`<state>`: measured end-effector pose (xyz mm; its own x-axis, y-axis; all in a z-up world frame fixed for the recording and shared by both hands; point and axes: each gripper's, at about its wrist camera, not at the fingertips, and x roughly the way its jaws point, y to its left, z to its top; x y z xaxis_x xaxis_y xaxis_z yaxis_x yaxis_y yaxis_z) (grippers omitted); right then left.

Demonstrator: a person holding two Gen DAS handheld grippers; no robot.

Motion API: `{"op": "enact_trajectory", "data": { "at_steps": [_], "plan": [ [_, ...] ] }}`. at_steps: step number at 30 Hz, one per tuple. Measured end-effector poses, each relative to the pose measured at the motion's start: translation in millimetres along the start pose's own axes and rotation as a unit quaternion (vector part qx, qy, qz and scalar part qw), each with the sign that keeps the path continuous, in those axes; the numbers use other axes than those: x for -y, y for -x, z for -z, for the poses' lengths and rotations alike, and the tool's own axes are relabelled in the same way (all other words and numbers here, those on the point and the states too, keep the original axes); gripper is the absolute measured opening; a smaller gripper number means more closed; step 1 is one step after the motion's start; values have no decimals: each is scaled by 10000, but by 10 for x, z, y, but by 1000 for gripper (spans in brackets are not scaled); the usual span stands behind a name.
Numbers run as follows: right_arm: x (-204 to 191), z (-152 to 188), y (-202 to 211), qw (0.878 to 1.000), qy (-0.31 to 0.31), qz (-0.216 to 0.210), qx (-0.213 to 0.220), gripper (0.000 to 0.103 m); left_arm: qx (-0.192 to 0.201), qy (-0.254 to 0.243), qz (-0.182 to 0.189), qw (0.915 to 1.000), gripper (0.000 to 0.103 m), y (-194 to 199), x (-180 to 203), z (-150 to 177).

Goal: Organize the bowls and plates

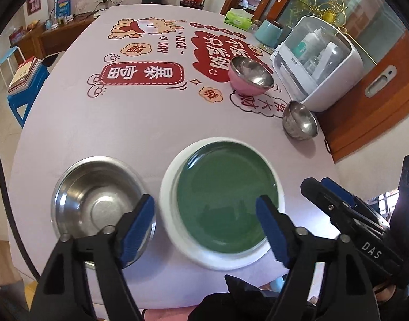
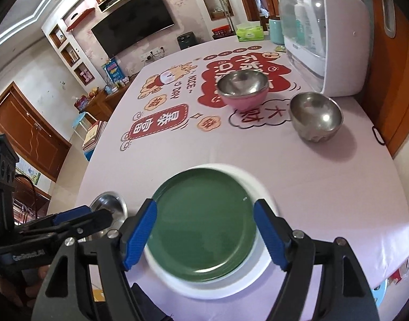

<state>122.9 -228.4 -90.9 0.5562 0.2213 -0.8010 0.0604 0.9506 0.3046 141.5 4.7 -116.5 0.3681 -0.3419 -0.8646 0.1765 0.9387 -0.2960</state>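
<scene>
A green plate (image 1: 226, 195) lies stacked on a white plate (image 1: 167, 187) near the table's front edge; both show in the right wrist view, green (image 2: 201, 230) on white (image 2: 258, 184). A shallow steel dish (image 1: 97, 200) sits to their left, partly seen in the right wrist view (image 2: 108, 200). A steel bowl nested in a pink bowl (image 1: 247, 80) stands farther back (image 2: 242, 88). A lone steel bowl (image 1: 299, 120) stands right (image 2: 315, 115). My left gripper (image 1: 204, 227) is open and empty above the plates. My right gripper (image 2: 204, 232) is open and empty above the green plate.
A white lidded dish cabinet (image 1: 319, 64) stands at the table's right edge, also in the right wrist view (image 2: 319, 34). A teal canister (image 1: 268, 33) and a green tissue box (image 1: 238, 17) stand at the back. A blue stool (image 1: 25, 91) with books stands left of the table.
</scene>
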Motion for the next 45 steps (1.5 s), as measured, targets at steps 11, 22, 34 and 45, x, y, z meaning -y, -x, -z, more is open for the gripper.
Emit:
{"op": "enact_trajectory", "data": {
  "at_steps": [11,22,34,45],
  "plan": [
    [560,-431,-186,9996,276,-57,-97,75,-92,88,-336,9994,79,-222,504,-490],
    [946,-993,-458,9976,671,-164,-44,75,-101,328,-686,9971,79,-546,793,-1082],
    [1168,-1612,-829,9974,666,-273,102,75,-126,344,-947,9948,79,-1056,981,-1714],
    [1303,-2051,-1208,9977,474,-462,169,75,119,476,-1076,9930,79,-1409,987,-2075]
  ]
}}
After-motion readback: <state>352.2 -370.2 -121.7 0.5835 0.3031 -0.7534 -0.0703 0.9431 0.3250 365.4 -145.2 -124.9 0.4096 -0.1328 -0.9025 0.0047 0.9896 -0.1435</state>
